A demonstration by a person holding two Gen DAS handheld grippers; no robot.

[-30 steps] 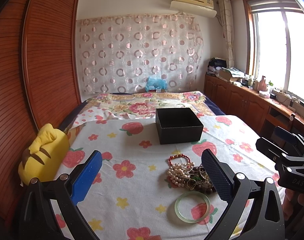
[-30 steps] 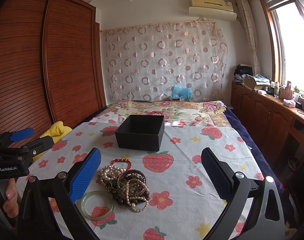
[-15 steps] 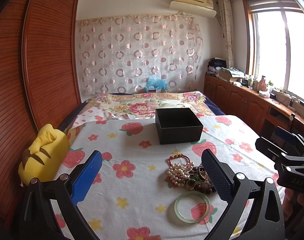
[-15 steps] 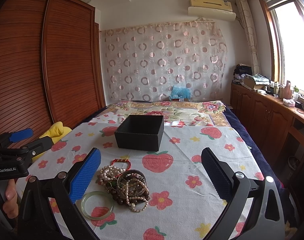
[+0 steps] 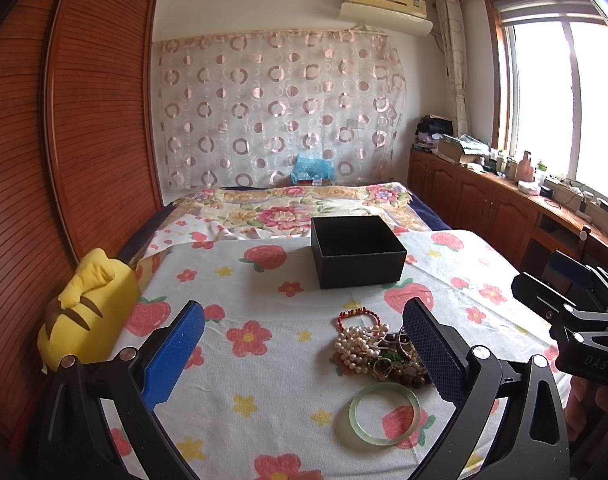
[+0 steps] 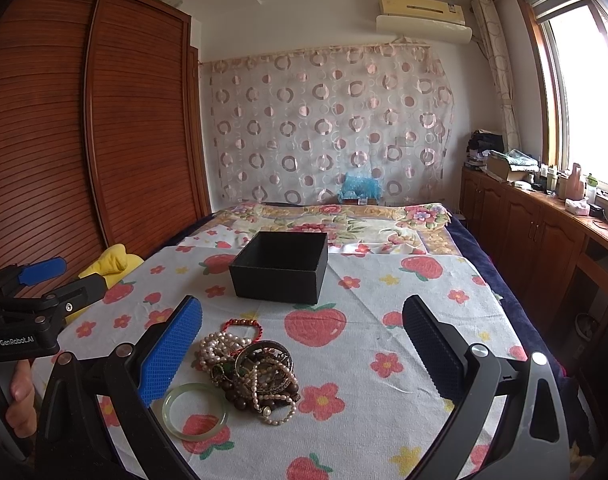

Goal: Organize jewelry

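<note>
Blue-padded, the left gripper (image 5: 304,354) has its jaws spread wide with nothing between them, hanging above the near edge of the bed's strawberry-and-flower cloth (image 5: 264,280). The right gripper (image 6: 302,350) has its jaws just as wide apart and bare, also over the near edge, a little further right.

A tangled heap of jewelry (image 5: 378,350) lies on the cloth near that edge: pearl strands, dark wooden beads and a red cord bracelet (image 5: 358,317) on its far side. In the left wrist view the heap sits just inside the right-hand finger; in the right wrist view it sits beside the left-hand finger (image 6: 170,354). A pale green jade bangle (image 5: 384,413) lies flat on the near side of the heap, close against it.

Further up the cloth, towards the middle of the bed, an open black box (image 5: 358,250) stands upright, well apart from the heap. A yellow plush pillow (image 5: 86,316) rests at the left edge against the wooden wardrobe (image 5: 84,140).
</note>
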